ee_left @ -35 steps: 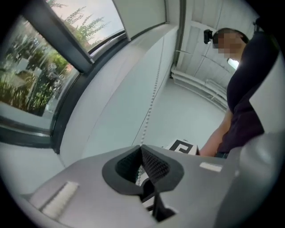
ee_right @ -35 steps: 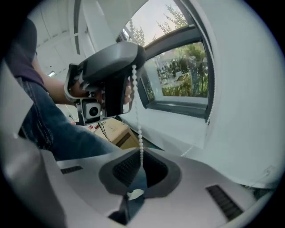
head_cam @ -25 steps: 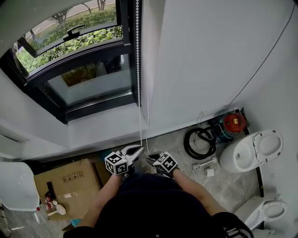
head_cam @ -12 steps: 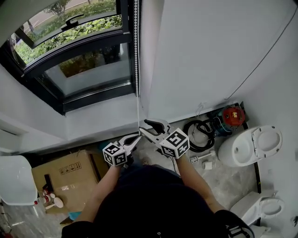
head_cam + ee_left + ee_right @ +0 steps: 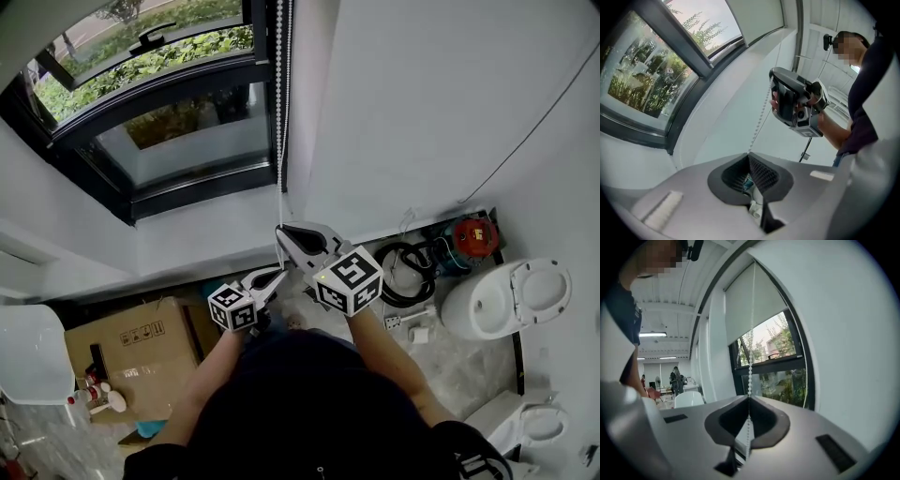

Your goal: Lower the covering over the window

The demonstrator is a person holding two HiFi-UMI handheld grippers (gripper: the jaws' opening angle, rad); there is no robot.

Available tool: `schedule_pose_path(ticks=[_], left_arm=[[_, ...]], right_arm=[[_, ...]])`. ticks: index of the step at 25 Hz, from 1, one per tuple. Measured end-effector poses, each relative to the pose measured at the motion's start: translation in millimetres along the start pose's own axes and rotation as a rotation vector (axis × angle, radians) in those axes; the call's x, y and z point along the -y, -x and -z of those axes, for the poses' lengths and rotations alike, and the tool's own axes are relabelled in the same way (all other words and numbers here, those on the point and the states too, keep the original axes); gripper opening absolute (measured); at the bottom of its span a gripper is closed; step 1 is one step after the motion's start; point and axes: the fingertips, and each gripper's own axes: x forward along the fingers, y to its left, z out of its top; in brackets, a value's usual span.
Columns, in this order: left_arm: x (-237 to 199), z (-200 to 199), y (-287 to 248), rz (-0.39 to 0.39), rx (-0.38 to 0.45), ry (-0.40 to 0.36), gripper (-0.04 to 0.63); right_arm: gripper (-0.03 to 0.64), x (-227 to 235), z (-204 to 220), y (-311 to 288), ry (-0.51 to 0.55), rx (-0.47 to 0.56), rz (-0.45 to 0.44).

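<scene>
A white bead chain hangs beside the dark-framed window and runs down to both grippers. My right gripper is the upper one; its jaws have just closed, and they are shut on the chain, which passes between the tips. Just below it, my left gripper is shut on the same chain at its tips. In the right gripper view the white roller blind covers the upper part of the window, and the glass below it is bare.
A white sill lies under the window. On the floor are a cardboard box, a white chair, a coiled black hose, a red-topped canister and a toilet. A white wall stands to the right.
The right gripper has risen from beside the left one, stood open half a second ago, and is now shut on the chain higher up. The left gripper has stayed put.
</scene>
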Motion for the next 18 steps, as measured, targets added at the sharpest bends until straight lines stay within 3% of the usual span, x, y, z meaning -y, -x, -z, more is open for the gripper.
schedule_pose_path(ticks=[4,6,9,18], left_arm=[[-4.6,11.3,-4.2,-0.01,-0.091,-0.033,0.012],[-7.4,21.1,-4.1,-0.018,-0.14,-0.047,0.012],[-13.3,19.3,-4.4,-0.031,-0.128,-0.018,0.012],[-14.6,6.8,-9.7,-0.035,-0.112,-0.029,0.014]], right_arm=[[0.014,13.5,17.2,-6.6,0.104,-0.064,0.069],[0.014,16.0,28.2,-8.9,0.094,-0.085,0.07],[0.013,20.3,33.3,-10.1,0.099,-0.096,0.08],[0.013,24.6,45.4,-23.0,0.112,-0.159,0.07]])
